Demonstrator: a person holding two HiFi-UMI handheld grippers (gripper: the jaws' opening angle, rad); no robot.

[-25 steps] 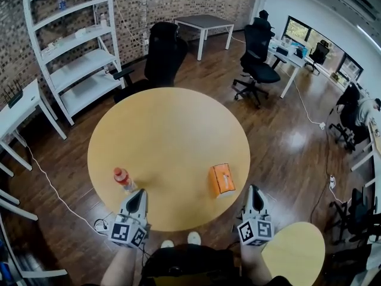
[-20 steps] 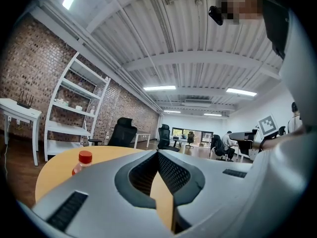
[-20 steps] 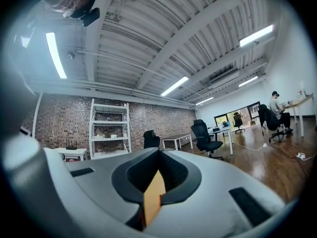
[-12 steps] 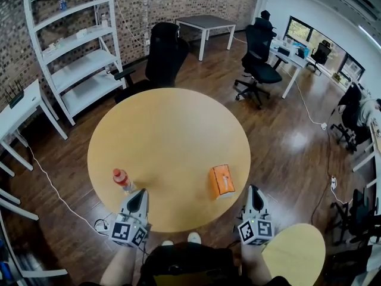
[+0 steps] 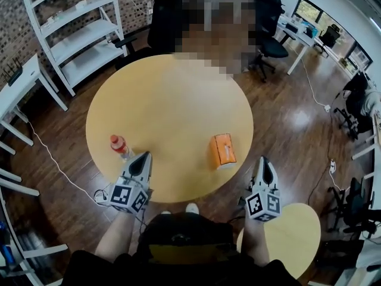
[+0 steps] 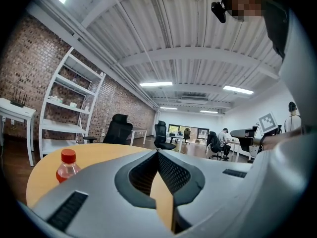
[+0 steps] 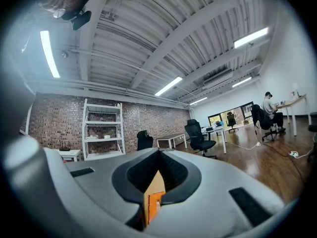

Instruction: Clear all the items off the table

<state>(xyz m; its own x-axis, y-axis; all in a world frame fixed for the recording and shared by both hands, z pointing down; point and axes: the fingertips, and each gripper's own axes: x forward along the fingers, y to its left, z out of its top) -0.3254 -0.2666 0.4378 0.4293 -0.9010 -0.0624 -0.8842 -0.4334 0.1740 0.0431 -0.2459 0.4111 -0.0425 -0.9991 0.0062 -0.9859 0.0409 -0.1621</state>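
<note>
The left gripper (image 5: 144, 155) and right gripper (image 5: 264, 159) are hovering at the round table's (image 5: 172, 100) near edge, jaws pressed together and empty. The red-capped bottle (image 5: 118, 145) is standing just left of the left gripper. The orange pack (image 5: 224, 150) is lying left of the right gripper, unobstructed.

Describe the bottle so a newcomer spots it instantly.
On the round wooden table, near the edge by the left tool, stands a small bottle. Its red cap sets it apart from the flat orange pack further right.
</note>
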